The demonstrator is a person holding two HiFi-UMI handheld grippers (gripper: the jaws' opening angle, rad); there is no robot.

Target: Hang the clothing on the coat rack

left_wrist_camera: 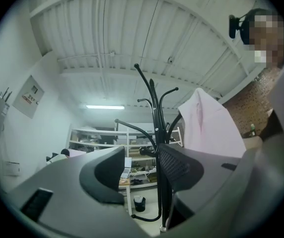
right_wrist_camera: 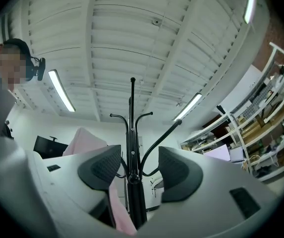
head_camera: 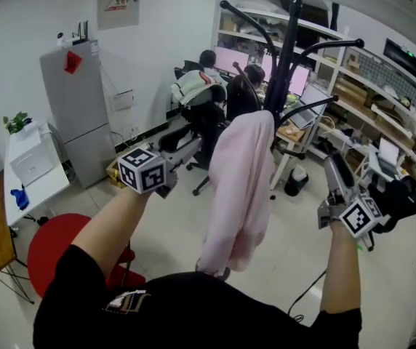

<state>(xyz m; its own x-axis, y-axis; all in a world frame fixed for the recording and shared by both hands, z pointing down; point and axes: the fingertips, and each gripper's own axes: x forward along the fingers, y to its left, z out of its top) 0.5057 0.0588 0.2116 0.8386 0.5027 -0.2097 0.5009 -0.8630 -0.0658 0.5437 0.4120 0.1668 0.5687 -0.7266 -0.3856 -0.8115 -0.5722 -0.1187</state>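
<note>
A pale pink garment [head_camera: 241, 187] hangs from a hook of the black coat rack [head_camera: 288, 57], draped down in front of me. My left gripper [head_camera: 186, 151] is held up to its left, open and holding nothing. My right gripper [head_camera: 337, 169] is raised to the garment's right, also open and holding nothing. In the left gripper view the rack [left_wrist_camera: 157, 113] stands between the spread jaws of the left gripper [left_wrist_camera: 142, 170], the garment [left_wrist_camera: 211, 128] to the right. In the right gripper view the rack's pole [right_wrist_camera: 132, 133] rises between the jaws of the right gripper [right_wrist_camera: 139, 170], with the garment [right_wrist_camera: 87, 140] at left.
A red round stool [head_camera: 55, 246] stands low at left, near a white table [head_camera: 37, 169] and a grey cabinet [head_camera: 84, 115]. Two people [head_camera: 201, 86] sit at desks behind the rack. Shelving [head_camera: 382, 93] lines the right side, and a black bin [head_camera: 295, 180] stands by the rack's foot.
</note>
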